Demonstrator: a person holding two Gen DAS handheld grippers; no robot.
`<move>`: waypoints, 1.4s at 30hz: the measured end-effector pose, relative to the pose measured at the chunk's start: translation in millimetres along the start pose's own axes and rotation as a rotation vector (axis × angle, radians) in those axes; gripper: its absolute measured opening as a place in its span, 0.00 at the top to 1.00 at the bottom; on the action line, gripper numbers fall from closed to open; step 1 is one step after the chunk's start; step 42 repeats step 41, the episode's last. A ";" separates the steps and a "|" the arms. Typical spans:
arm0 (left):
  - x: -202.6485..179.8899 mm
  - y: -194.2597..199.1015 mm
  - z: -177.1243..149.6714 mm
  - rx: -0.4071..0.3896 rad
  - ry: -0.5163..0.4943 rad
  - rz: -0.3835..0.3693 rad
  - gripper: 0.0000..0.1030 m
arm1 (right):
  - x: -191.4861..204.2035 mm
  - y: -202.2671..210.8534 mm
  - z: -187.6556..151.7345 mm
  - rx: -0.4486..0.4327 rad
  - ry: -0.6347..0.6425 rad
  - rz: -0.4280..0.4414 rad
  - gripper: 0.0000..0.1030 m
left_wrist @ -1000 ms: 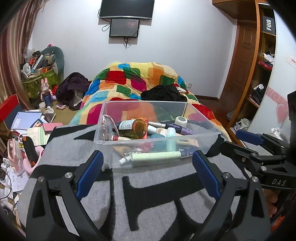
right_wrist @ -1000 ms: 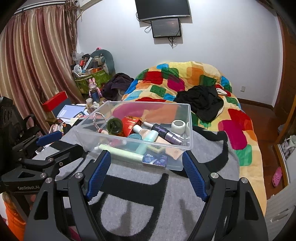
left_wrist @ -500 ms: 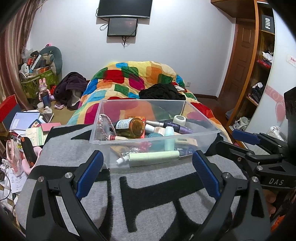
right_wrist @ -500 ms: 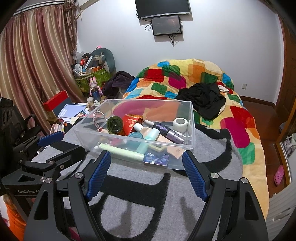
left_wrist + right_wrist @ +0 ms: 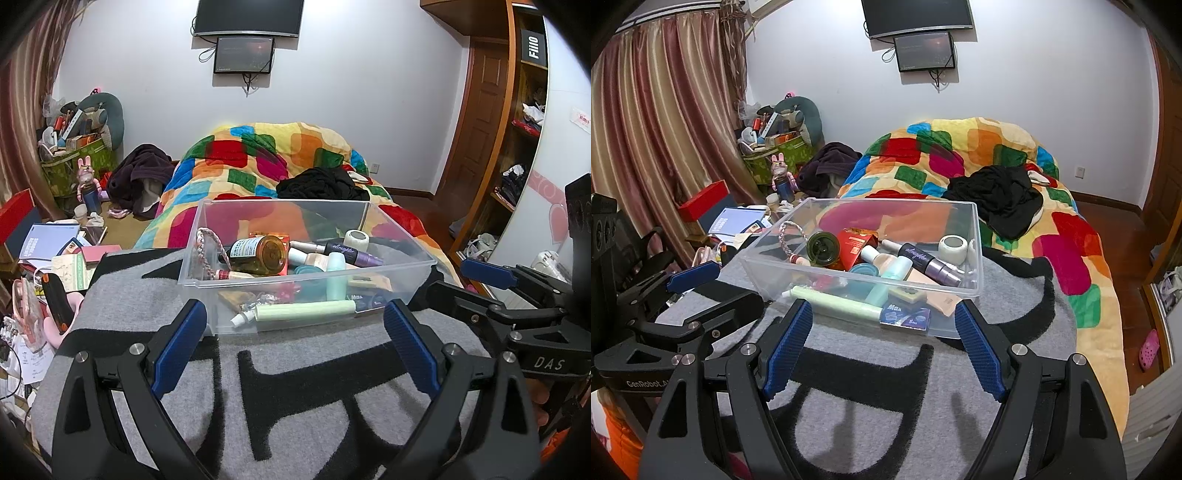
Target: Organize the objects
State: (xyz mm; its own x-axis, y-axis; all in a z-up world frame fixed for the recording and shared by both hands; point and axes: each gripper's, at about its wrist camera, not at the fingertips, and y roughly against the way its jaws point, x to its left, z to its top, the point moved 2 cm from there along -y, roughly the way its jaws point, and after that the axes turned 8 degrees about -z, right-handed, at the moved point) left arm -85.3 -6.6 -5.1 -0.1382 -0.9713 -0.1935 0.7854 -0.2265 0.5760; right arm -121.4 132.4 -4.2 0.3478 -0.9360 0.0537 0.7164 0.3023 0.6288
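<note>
A clear plastic bin (image 5: 199,266) (image 5: 975,236) stands on a grey and black blanket (image 5: 303,398) (image 5: 871,402). It holds several toiletries: an amber bottle (image 5: 260,253), a pale green tube (image 5: 306,309) (image 5: 846,303), a purple tube (image 5: 929,260), a white tape roll (image 5: 953,246) and a braided bracelet (image 5: 207,245). My left gripper (image 5: 293,349) is open and empty, just short of the bin's near wall. My right gripper (image 5: 882,347) is open and empty, also just short of the bin. Each gripper shows at the side of the other's view.
A colourful quilt (image 5: 979,155) with a black garment (image 5: 1001,195) lies behind the bin. Books, a red box (image 5: 701,201) and clutter fill the floor at left. A wooden shelf unit (image 5: 517,122) stands at right.
Both grippers have tilted slightly, so the bin sits a little higher and further in view. Both stay open and empty.
</note>
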 end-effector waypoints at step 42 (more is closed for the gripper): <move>-10.6 11.1 -1.1 -0.018 -0.015 -0.027 0.05 | 1.1 4.0 1.7 -0.008 -0.007 0.000 0.20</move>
